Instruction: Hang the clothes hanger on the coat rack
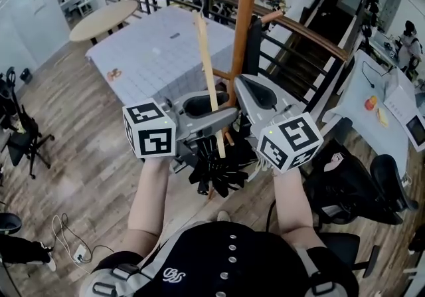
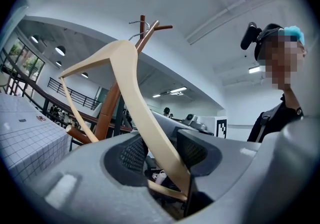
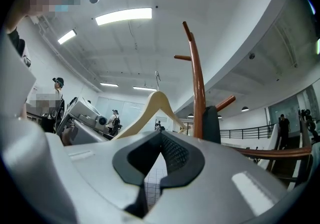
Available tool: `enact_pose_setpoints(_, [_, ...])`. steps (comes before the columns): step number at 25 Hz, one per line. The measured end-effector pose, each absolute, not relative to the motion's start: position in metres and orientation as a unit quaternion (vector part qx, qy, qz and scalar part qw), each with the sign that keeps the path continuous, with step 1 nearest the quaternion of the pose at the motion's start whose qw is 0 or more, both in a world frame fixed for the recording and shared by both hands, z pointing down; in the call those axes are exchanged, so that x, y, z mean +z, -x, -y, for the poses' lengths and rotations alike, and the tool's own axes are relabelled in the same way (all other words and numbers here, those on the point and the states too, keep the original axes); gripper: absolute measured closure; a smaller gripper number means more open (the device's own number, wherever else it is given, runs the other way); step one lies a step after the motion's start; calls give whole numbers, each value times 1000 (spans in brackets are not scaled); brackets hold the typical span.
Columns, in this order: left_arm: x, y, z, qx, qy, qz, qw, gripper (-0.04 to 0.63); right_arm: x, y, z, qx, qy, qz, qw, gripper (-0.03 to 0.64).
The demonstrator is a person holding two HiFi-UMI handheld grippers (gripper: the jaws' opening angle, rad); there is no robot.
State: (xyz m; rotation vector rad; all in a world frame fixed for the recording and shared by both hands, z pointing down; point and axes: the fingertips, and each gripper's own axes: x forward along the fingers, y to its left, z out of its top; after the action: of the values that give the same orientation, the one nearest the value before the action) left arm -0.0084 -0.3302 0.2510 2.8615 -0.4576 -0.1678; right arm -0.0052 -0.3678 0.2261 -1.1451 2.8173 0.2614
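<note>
So, counting it up: two grippers, one hanger, one coat rack, two tables.

The left gripper (image 1: 202,111) has its jaws clamped on one arm of the hanger (image 1: 207,70), down near that arm's low end. The dark ribbed pads press on the wood from both sides. The right gripper (image 1: 255,93) has its jaws pressed together with nothing in them, only a thin slit under the tips.

The hanger is pale, smooth wood with curved shoulders, a thin crossbar and a thin metal hook (image 3: 156,78) on top. From the head view it stands upright and edge-on, so it looks like a flat slat. It sits just beside the coat rack (image 1: 247,10), at about 10 o'clock from the pole. In the right gripper view the hook is off at 9 o'clock of the pole and on none of the pegs.

The rack is a round, glossy, orange-brown wooden pole. I count three pegs in the right gripper view: one slanting off the top, a short one (image 3: 182,57) sticking out toward 9 o'clock, and a lower one (image 3: 226,102) angled up toward 2 o'clock.

Behind it there's a rectangular table (image 1: 159,56) under a grid-patterned cloth, and a round wood-topped table (image 1: 99,20) at 11 o'clock of that.
</note>
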Motion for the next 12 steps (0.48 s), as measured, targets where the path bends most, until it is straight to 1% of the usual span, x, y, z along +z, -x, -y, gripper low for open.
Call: enact_pose_setpoints(12, [213,2,341,-47,-986,142,68,410,180,-3,385,120,378,-915,71,617])
